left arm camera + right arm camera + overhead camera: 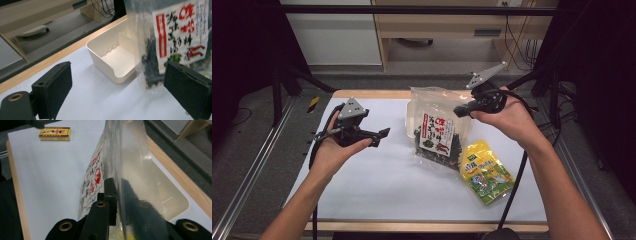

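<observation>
1. My right claw (460, 110) is clamped on the seaweed bag (438, 131), at 12 o'clock of the bench (377, 185).
2. My left claw (379, 137) stands wide, at 9 o'clock of the bag.

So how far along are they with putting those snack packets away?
Early, by the look of it. Nothing lies in the white bin yet. The right gripper is shut on the seaweed bag, holding it up by its top edge beside the bin. The left gripper is open, holding nothing. The yellow packet still lies on the table.
</observation>
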The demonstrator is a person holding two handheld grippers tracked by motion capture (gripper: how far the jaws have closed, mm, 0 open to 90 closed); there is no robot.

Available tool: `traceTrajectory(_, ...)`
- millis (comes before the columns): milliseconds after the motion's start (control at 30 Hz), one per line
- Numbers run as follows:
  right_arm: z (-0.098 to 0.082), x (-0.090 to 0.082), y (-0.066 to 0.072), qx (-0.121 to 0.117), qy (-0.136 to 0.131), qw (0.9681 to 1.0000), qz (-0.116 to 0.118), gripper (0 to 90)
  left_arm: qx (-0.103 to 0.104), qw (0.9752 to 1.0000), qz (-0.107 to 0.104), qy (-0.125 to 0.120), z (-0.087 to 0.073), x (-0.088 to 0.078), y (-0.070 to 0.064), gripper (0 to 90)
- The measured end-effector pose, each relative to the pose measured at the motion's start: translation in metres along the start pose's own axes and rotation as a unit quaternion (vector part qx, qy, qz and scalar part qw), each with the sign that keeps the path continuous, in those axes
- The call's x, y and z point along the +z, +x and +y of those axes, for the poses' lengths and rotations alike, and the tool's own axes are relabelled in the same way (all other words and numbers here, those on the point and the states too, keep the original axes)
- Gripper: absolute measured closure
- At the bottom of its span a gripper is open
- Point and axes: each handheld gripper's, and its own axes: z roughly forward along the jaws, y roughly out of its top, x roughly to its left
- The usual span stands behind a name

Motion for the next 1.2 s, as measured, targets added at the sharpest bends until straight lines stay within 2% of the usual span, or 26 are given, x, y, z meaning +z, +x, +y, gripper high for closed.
traceTrajectory(133,0.004,-0.006,-0.001,0.011,-0.005,0.9998,-0.018,86.8,-0.005,1.0000,0.004,0.005,-0.016,0.002,-0.002,8.2)
traceTrajectory(400,0.015,-0.023,-0.001,0.025,-0.035,0.9986,-0.031,86.9,-0.024,0.9995,0.010,0.016,-0.056,0.011,-0.010,7.8)
traceTrajectory(633,0.027,-0.034,-0.003,0.035,-0.064,0.9958,-0.056,86.9,-0.040,0.9985,0.010,0.036,-0.096,0.020,-0.012,7.2)
traceTrajectory(767,0.034,-0.038,-0.007,0.050,-0.081,0.9922,-0.081,87.1,-0.039,0.9979,0.022,0.047,-0.111,0.018,-0.012,7.3)
traceTrajectory(800,0.037,-0.039,-0.010,0.061,-0.086,0.9897,-0.097,87.1,-0.038,0.9978,0.022,0.049,-0.114,0.018,-0.013,7.2)
traceTrajectory(833,0.037,-0.039,-0.010,0.061,-0.086,0.9897,-0.097,87.1,-0.035,0.9978,0.023,0.052,-0.116,0.017,-0.013,7.2)
traceTrajectory(933,0.043,-0.037,-0.015,0.076,-0.093,0.9849,-0.125,87.1,-0.029,0.9977,0.026,0.055,-0.121,0.015,-0.015,7.2)
traceTrajectory(1100,0.050,-0.026,-0.022,0.091,-0.091,0.9778,-0.166,87.1,-0.034,0.9979,0.031,0.046,-0.124,0.013,-0.018,7.3)
traceTrajectory(1200,0.053,-0.018,-0.025,0.092,-0.085,0.9755,-0.181,87.1,-0.041,0.9976,0.030,0.048,-0.127,0.013,-0.017,7.3)
